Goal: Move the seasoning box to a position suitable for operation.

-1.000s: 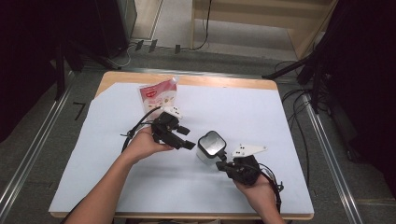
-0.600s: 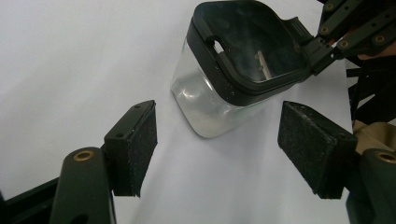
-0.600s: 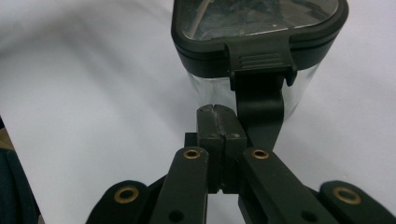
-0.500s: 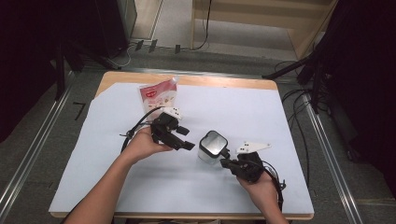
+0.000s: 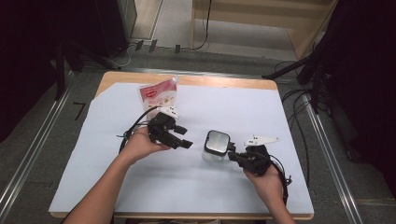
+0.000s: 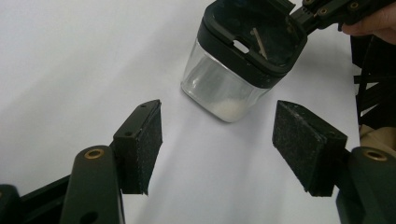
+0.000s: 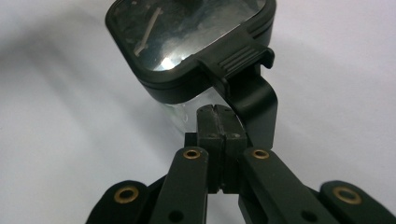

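The glass jar (image 5: 215, 148) is standing at the centre of the counter (image 5: 140, 196) in the high view. The right gripper (image 7: 215, 112), jaws pressed together, is sitting just under the lid's latch (image 7: 240, 57). The left gripper (image 6: 217, 140), jaws spread and just closing slightly on nothing, is facing the jar, showing white powder (image 6: 231, 108) inside. A pouch (image 5: 159, 96) is lying upper left in the high view.

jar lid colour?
Black, glossy on top, on the clear jar; lid shows best in the right gripper view.
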`<state>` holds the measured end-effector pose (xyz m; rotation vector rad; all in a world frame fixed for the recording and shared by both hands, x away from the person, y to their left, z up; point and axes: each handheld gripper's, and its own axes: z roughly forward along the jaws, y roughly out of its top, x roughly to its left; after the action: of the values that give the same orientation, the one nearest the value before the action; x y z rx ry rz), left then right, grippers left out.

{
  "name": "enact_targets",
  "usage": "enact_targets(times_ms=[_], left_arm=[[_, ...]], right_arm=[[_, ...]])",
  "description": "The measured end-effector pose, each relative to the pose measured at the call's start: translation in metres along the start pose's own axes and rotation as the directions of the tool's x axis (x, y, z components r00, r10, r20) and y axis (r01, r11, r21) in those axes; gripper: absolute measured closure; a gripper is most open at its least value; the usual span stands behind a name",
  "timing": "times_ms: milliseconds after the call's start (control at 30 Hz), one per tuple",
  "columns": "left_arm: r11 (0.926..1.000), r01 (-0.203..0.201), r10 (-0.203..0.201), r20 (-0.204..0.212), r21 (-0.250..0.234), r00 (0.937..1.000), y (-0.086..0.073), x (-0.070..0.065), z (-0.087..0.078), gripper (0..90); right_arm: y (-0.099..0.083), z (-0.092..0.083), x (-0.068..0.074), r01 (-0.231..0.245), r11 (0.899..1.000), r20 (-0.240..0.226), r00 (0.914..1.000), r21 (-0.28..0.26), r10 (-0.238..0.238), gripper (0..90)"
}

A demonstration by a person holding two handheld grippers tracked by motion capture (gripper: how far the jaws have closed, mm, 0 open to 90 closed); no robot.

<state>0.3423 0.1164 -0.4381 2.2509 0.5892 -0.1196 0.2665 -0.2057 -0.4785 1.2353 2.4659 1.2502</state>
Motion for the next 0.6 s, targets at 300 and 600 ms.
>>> enact_targets(times_ms=[300, 600], left_arm=[[0.9999, 0.005, -0.005, -0.015, -0.010, 0.9999, -0.003, -0.001, -0.003, 34.2], [0.9994, -0.027, 0.027, -0.012, -0.021, 0.9996, -0.002, -0.005, 0.000, 36.3]], right_arm=[[0.004, 0.000, -0.011, -0.020, 1.000, 0.016, 0.9997, -0.003, 0.020, 90.0], [0.007, -0.003, -0.015, -0.032, 0.999, 0.013, 0.9994, -0.002, 0.032, 90.0]])
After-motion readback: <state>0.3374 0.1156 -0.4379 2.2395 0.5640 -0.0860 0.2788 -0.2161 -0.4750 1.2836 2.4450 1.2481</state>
